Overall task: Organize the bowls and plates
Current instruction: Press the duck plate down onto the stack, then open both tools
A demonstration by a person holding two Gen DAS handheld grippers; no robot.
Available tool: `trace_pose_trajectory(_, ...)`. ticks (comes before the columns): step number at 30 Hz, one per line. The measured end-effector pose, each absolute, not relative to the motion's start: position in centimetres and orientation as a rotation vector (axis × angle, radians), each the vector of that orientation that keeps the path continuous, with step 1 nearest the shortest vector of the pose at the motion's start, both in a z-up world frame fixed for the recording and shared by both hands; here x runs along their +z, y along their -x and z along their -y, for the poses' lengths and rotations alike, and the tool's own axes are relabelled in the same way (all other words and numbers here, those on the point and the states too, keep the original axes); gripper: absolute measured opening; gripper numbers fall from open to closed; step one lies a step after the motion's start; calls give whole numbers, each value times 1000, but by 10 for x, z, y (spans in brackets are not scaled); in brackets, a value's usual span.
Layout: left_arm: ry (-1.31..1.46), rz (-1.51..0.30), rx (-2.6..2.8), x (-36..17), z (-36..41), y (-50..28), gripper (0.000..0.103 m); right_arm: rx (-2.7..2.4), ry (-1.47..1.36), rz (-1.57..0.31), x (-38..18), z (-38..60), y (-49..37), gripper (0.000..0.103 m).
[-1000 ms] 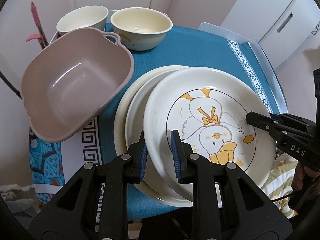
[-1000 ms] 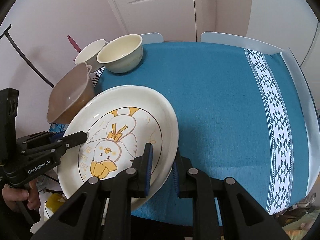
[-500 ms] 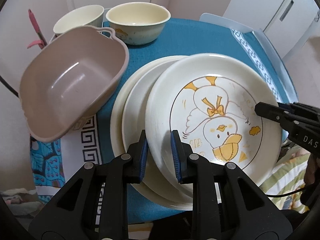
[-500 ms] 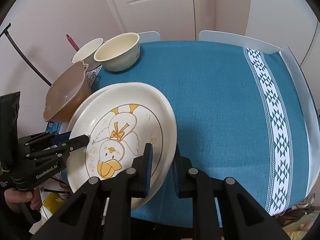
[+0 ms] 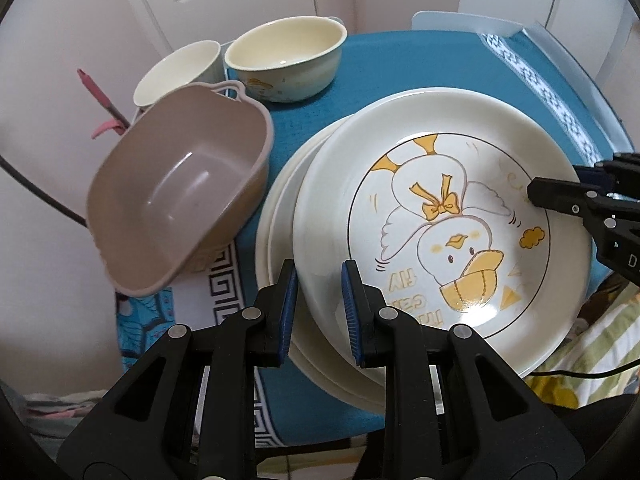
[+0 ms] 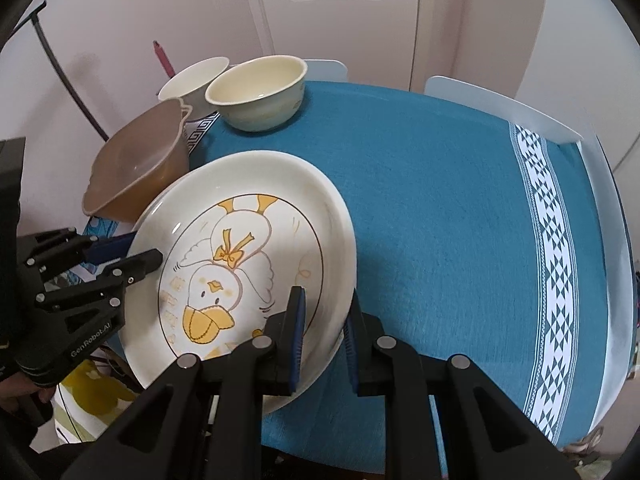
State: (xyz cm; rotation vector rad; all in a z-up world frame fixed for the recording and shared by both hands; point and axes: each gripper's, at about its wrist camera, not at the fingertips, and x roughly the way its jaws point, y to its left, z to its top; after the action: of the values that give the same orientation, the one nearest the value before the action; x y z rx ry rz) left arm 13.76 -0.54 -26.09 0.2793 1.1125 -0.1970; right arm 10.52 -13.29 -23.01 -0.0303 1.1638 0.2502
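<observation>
A white duck-print plate (image 5: 440, 216) is held by its rim from both sides. My left gripper (image 5: 319, 304) is shut on its near-left rim. My right gripper (image 6: 324, 322) is shut on its right rim; the plate (image 6: 244, 256) is raised and tilted above the table. Under it lie two plain cream plates (image 5: 280, 216) stacked on the teal tablecloth (image 6: 440, 200). A brown square bowl (image 5: 180, 196) sits left of the stack. A cream bowl (image 5: 286, 56) and a smaller cream bowl (image 5: 178, 70) stand behind it.
A pink-handled tool (image 5: 100, 100) leans by the wall at the left. White chair backs (image 6: 500, 108) stand at the table's far edge. The tablecloth's patterned white band (image 6: 556, 248) runs along the right. Bedding shows below the table edge (image 5: 592, 360).
The duck plate has risen and tilted off the stack, held by both grippers. Both wrist views have moved slightly with it.
</observation>
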Motion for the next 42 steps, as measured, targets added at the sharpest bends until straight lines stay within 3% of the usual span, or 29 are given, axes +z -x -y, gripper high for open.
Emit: trace_pose_trajectory(42, -424, -1118, -30, -256, 21, -121, 20, 290, 337, -1117, -234, 109, -103, 17)
